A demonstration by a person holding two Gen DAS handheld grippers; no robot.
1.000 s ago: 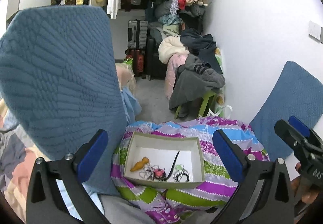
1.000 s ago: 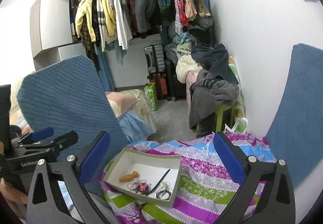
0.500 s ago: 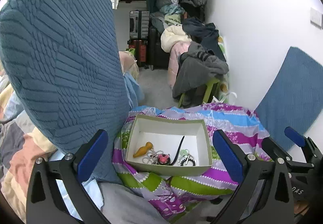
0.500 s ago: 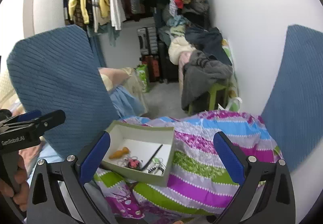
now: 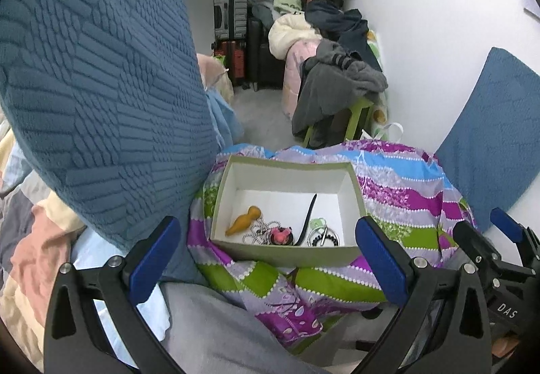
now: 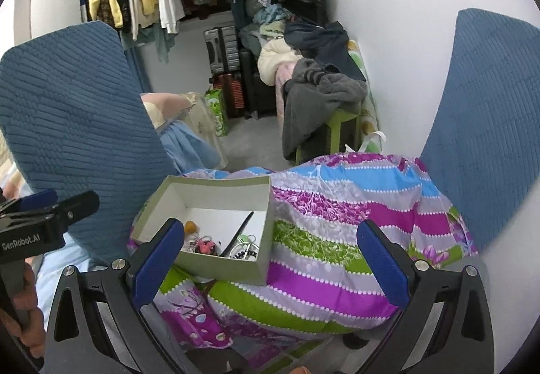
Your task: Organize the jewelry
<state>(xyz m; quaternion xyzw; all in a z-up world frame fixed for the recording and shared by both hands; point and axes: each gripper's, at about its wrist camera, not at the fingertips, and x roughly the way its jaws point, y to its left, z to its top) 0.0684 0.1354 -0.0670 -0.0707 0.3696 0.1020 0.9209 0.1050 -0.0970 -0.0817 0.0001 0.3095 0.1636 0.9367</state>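
Both the left gripper (image 5: 268, 259) and right gripper (image 6: 270, 262) hover wide open and empty just short of the cardboard box (image 5: 287, 252), whose walls corral the tangled jewelry (image 5: 270, 232).

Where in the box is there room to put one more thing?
The box floor is bare at the back, along the far wall. The front is crowded: orange piece, chain, pink charm, black strip, rings.

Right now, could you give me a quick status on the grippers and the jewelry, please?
Left gripper and right gripper open, empty. Jewelry all in the box on the quilt. Nothing in the way.
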